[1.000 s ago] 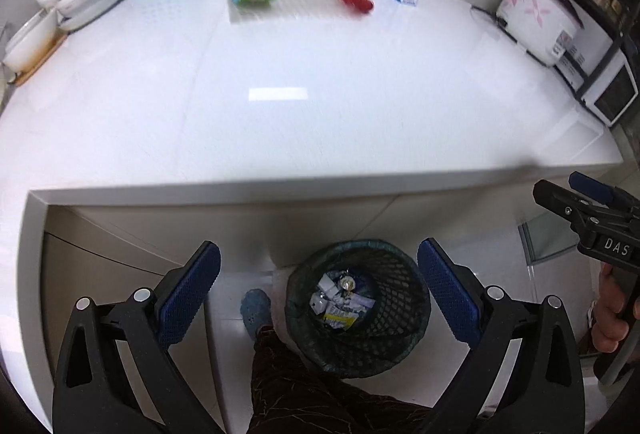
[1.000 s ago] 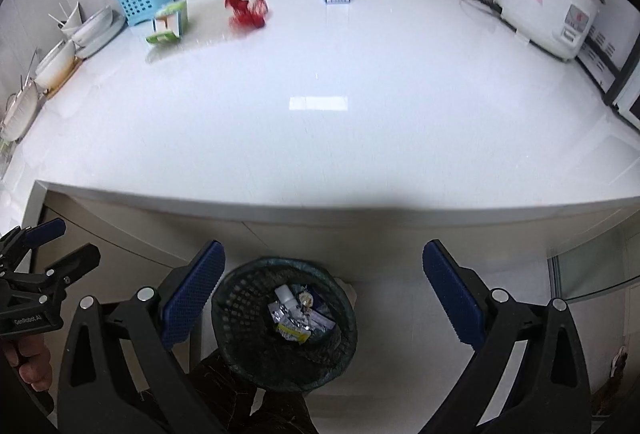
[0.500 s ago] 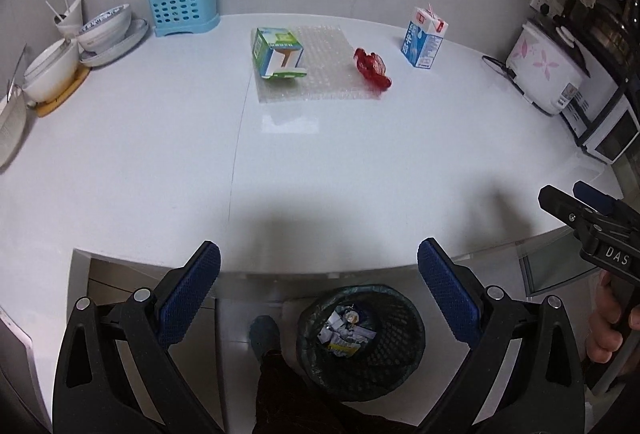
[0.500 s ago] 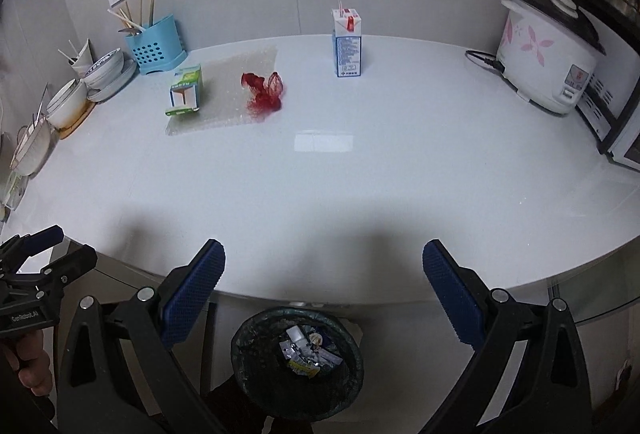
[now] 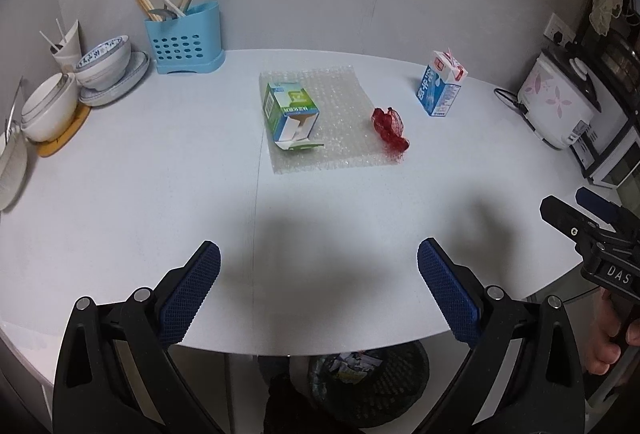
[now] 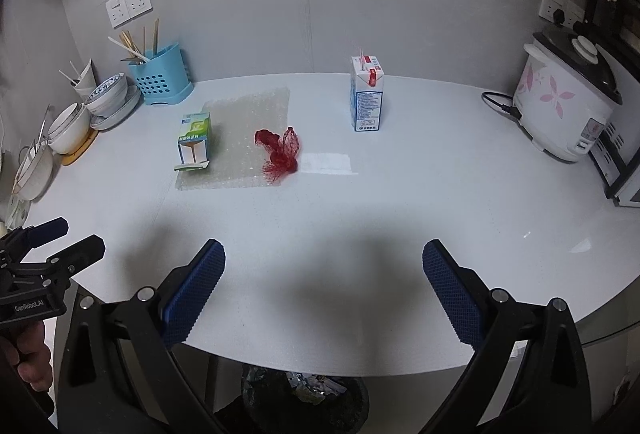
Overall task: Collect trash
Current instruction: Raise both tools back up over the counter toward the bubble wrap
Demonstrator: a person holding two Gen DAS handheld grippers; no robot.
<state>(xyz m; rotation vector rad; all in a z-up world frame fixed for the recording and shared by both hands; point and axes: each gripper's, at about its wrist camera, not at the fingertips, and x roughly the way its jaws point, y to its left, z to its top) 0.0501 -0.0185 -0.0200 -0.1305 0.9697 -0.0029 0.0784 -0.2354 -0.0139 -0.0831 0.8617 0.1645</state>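
On the white counter (image 5: 160, 194) lie a green and white opened carton (image 5: 290, 114) (image 6: 195, 140) on a sheet of bubble wrap (image 5: 320, 122) (image 6: 240, 138), a red mesh net (image 5: 390, 130) (image 6: 280, 150) and an upright blue milk carton (image 5: 440, 84) (image 6: 367, 98). A black mesh trash bin (image 5: 372, 382) (image 6: 304, 398) with trash in it stands below the counter's front edge. My left gripper (image 5: 318, 294) is open and empty above the front edge. My right gripper (image 6: 322, 290) is open and empty, beside it.
A blue utensil holder (image 5: 186, 38) and stacked bowls (image 5: 104, 64) stand at the back left. A white rice cooker (image 5: 560, 106) (image 6: 568, 102) with its cord and a microwave (image 5: 612, 154) stand at the right. Each gripper shows in the other's view (image 5: 592, 234) (image 6: 40, 258).
Both grippers have risen from over the trash bin to above the counter's front edge. The bin now sits low in both views. Both stayed open and empty.
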